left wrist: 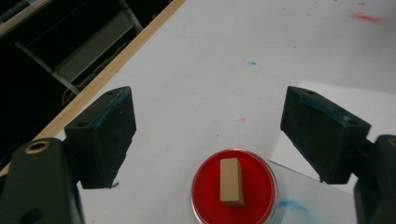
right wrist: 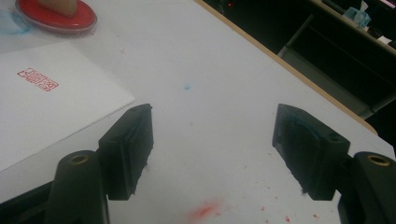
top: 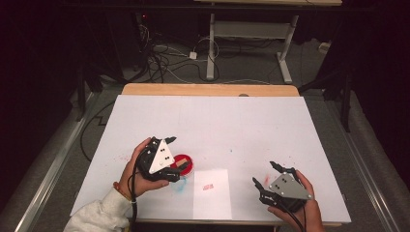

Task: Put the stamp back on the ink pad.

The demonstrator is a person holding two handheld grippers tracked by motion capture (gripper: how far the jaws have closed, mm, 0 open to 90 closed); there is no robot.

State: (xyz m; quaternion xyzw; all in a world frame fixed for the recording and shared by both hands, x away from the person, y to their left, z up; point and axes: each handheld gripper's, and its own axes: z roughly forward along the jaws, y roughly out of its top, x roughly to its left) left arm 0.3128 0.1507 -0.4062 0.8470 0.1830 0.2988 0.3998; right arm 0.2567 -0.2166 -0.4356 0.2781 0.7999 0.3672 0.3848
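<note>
red ink pad (right wrist: 56,16) cut off by top edge, red stamp mark (top: 208,186) unreadable

A tan block (left wrist: 231,181) stands on a red ink pad (left wrist: 234,187); white paper (top: 212,194) bears a red stamp mark (right wrist: 38,79) (the surface (top: 232,125) is white, flecked red and blue).

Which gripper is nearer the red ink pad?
Left. The left gripper hangs open right over the ink pad, which has a wooden stamp on it. The right gripper is open beyond the paper.
</note>
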